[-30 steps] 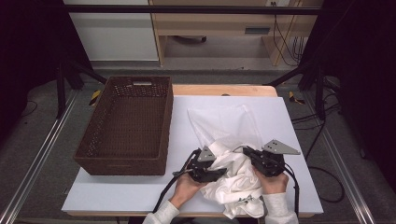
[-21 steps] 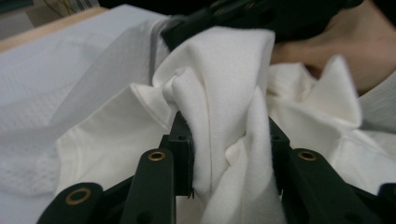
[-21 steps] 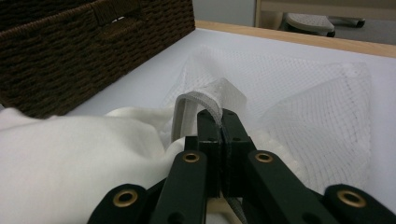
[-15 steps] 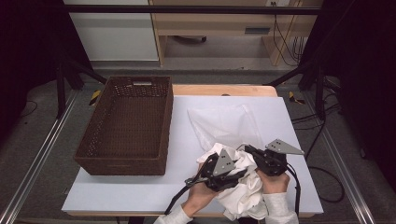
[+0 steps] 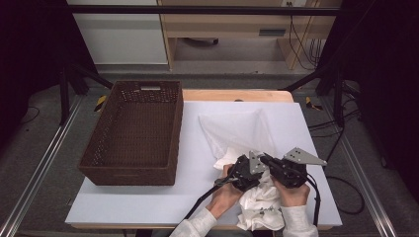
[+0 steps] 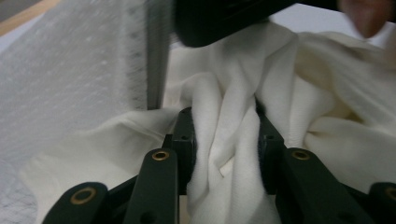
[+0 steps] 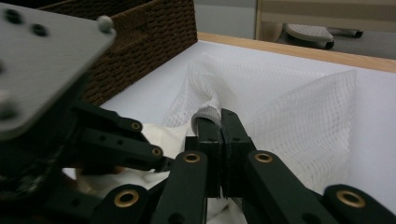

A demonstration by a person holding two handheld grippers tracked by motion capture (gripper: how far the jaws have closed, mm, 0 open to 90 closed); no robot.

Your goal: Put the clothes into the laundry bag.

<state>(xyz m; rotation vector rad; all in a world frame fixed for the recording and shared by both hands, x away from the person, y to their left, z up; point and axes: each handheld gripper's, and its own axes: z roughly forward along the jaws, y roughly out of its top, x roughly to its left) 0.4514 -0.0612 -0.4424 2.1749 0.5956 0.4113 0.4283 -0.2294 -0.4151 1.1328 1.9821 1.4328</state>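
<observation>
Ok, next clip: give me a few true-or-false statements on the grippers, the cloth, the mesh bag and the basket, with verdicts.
1. The left gripper is clamped on a fold of the white cloth. True.
2. The right gripper is open and holds nothing. False: its jaws are shut on the edge of the mesh bag.
3. The cloth lies inside the basket. False: it lies on the table near the front edge, beside the bag.
4. The basket stands on the left part of the table. True.
5. The mesh bag is brown. False: it is white.
</observation>
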